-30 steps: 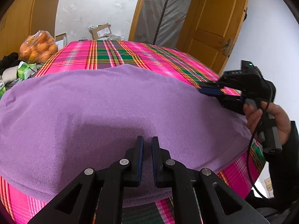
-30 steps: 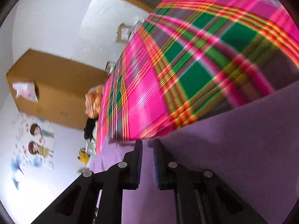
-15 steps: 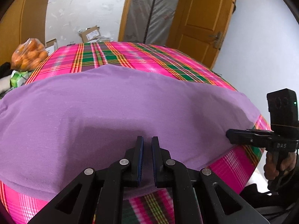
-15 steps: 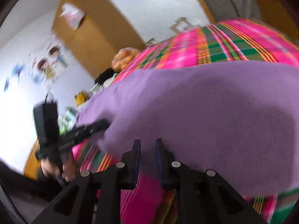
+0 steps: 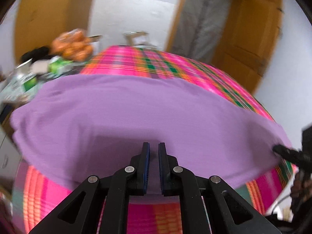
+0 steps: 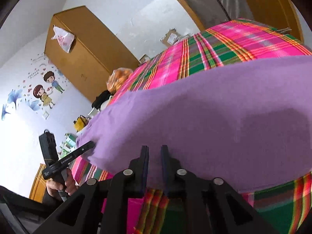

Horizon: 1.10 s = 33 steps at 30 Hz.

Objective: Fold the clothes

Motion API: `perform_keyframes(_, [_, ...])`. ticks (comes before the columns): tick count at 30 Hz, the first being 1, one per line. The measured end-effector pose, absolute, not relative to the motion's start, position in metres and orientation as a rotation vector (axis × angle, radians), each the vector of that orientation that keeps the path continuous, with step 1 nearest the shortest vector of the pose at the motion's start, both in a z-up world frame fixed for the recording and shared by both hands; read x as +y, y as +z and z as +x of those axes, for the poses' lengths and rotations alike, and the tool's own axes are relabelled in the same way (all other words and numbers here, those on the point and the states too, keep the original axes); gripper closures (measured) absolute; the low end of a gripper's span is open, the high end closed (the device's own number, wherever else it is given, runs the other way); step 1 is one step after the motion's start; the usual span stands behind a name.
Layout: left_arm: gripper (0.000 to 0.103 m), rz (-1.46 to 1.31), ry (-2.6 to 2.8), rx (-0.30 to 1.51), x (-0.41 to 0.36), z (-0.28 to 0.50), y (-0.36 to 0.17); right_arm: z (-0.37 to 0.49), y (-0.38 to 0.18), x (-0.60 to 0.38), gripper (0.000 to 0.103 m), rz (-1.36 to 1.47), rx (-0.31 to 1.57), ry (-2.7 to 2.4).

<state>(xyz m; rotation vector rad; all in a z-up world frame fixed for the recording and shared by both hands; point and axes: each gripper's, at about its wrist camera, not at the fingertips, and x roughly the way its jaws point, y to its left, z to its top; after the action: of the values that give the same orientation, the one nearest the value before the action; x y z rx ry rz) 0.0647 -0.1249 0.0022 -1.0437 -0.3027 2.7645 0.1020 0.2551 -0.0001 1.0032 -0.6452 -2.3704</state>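
Two hand-held grippers, left hand-held gripper [image 5: 154, 150] and right hand-held gripper [image 6: 154, 152], each clamped on one purple garment [image 5: 124, 113].

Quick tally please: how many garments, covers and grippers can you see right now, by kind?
Purple garment: 1
Plaid cover: 1
Grippers: 2, left gripper and right gripper
Bag of oranges: 1
Total: 5

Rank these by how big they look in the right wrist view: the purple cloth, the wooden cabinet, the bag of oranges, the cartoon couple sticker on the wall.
1. purple cloth, by far
2. wooden cabinet
3. cartoon couple sticker and bag of oranges: too alike to rank.

The cloth lies nearest the camera, which inflates it.
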Motion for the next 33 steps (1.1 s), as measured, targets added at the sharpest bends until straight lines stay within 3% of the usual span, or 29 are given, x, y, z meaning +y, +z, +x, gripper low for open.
perform_keyframes(7, [0.094, -1.009, 2.924, -0.515, -0.190, 0.065, 0.010, 0.086, 0.007, 0.244, 0.085, 0.995, -0.622, -2.380])
perform_keyframes(9, [0.081, -0.986, 2.970, -0.587, -0.206, 0.064, 0.013, 0.081, 0.009, 0.241, 0.084, 0.992, -0.616, -2.382])
perform_keyframes(13, [0.080, -1.034, 3.018, -0.685, -0.224, 0.057, 0.011, 0.075, 0.010, 0.233, 0.084, 1.010, -0.602, -2.376])
perform_keyframes(33, [0.080, -1.068, 3.070, -0.600, -0.218, 0.058, 0.008, 0.062, 0.004, 0.222, 0.083, 1.079, -0.604, -2.382])
